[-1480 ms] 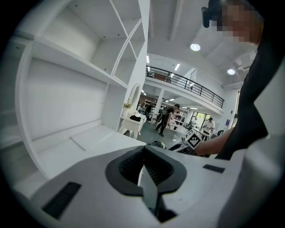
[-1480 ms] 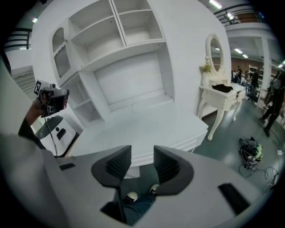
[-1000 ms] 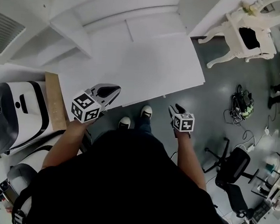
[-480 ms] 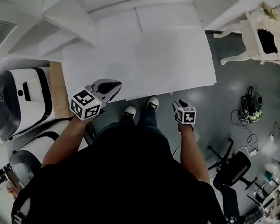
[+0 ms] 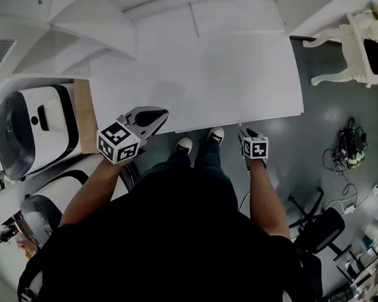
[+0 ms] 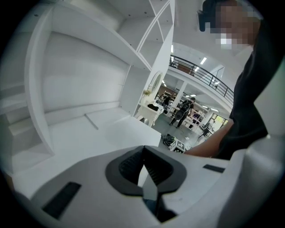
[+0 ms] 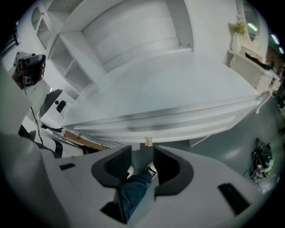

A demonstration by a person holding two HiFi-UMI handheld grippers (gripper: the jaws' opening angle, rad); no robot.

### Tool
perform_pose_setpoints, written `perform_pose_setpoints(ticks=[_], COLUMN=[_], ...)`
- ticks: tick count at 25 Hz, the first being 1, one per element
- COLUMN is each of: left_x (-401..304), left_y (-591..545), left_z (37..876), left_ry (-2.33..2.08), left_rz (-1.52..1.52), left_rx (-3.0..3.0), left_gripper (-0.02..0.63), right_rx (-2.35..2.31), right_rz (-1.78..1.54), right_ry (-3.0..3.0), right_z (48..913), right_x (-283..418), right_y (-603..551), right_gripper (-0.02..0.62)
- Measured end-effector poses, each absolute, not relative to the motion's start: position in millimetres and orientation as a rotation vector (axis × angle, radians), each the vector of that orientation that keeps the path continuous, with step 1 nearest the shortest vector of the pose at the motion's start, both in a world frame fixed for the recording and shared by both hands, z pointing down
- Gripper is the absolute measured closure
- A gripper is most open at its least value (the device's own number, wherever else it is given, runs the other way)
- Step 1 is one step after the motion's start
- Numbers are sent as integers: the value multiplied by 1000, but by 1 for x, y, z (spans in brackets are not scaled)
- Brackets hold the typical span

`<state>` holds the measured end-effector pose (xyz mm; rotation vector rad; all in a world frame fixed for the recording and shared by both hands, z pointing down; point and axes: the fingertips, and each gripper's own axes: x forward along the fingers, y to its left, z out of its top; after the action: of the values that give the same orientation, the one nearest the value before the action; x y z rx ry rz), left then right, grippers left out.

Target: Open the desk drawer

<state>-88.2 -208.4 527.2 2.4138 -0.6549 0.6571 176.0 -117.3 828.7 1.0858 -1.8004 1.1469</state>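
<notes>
The white desk point(image 5: 200, 65) fills the middle of the head view. Under its front edge runs the drawer front point(image 7: 178, 127), with a small tan knob point(image 7: 148, 142) on it. My right gripper point(image 7: 142, 151) is open; the knob lies just beyond its tips, in line with the gap and untouched. From above, the right gripper point(image 5: 247, 133) sits at the desk's front edge on the right. My left gripper point(image 5: 159, 117) hovers over the desk's front left part, and the left gripper point(image 6: 143, 149) has its pads meeting at the tips with nothing held.
White machines point(image 5: 30, 131) and a wooden board point(image 5: 85, 118) stand left of the desk. A white ornate table point(image 5: 368, 43), cables point(image 5: 352, 151) and an office chair point(image 5: 325, 229) are on the grey floor at right. The person's shoes point(image 5: 184, 145) are under the desk edge.
The person has stepped closer to the desk. The right gripper has moved up to the desk's front edge. The left gripper stays near the front left of the desk top.
</notes>
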Motion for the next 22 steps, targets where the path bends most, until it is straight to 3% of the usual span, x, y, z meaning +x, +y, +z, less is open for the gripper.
perform_pose_setpoints(ticks=[22], left_x=[-111], left_y=[-196], left_z=[550], left_ry=[-699], left_rz=[734], left_rx=[2305], left_gripper=[597], right_rx=[976], right_rz=[1111], right_ry=[-1758], right_z=[891], right_x=[167], right_y=[-144], right_gripper=[472])
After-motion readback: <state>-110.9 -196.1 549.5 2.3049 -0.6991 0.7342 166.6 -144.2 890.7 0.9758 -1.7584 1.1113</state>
